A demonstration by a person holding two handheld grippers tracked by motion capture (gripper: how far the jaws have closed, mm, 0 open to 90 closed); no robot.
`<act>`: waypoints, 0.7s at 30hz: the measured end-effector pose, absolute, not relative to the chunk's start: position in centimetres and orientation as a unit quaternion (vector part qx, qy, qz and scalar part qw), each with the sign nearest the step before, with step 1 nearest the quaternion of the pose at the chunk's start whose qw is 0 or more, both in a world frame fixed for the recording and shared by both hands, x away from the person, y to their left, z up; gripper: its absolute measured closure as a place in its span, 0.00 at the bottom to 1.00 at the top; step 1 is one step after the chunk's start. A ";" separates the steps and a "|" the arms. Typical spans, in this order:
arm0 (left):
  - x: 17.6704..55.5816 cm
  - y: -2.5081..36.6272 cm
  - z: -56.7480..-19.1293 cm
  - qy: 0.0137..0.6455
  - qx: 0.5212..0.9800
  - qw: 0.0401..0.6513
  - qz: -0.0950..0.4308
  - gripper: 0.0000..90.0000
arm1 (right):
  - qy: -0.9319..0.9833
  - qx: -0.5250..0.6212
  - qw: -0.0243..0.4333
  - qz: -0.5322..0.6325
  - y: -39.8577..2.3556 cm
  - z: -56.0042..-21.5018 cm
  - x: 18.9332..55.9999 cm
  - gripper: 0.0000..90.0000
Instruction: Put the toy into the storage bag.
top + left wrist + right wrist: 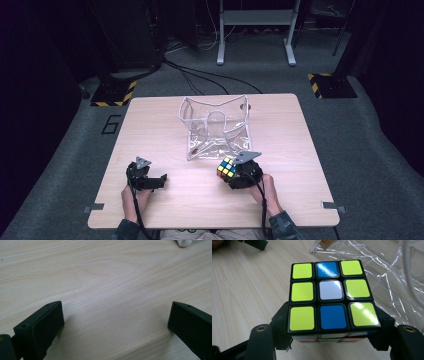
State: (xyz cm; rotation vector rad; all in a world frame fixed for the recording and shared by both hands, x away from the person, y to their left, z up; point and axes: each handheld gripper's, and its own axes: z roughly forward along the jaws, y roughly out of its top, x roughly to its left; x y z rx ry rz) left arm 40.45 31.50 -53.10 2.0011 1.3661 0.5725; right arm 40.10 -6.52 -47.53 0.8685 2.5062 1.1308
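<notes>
Right gripper view shows the right gripper point(332, 340) clamping a puzzle cube point(329, 295) near the clear bag point(216, 127), likely its destination; left gripper point(115, 322) rests wide on the counter point(165, 125).

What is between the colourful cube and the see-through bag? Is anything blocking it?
Nothing visible blocks it. The right gripper holds the cube just in front of the clear bag, with bare table between them. The bag's opening faces upward. The left gripper sits open off to the side.

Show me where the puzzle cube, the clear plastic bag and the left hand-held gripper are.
puzzle cube point(329, 293), right gripper view, white centre tile.
clear plastic bag point(216, 125), high view, middle.
left hand-held gripper point(161, 179), high view, between its jaws.
</notes>
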 end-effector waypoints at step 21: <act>40.5 31.5 -53.1 0.520 0.762 0.320 0.218 0.00 | 0.844 0.330 0.147 0.397 -8.8 -45.5 40.1 0.37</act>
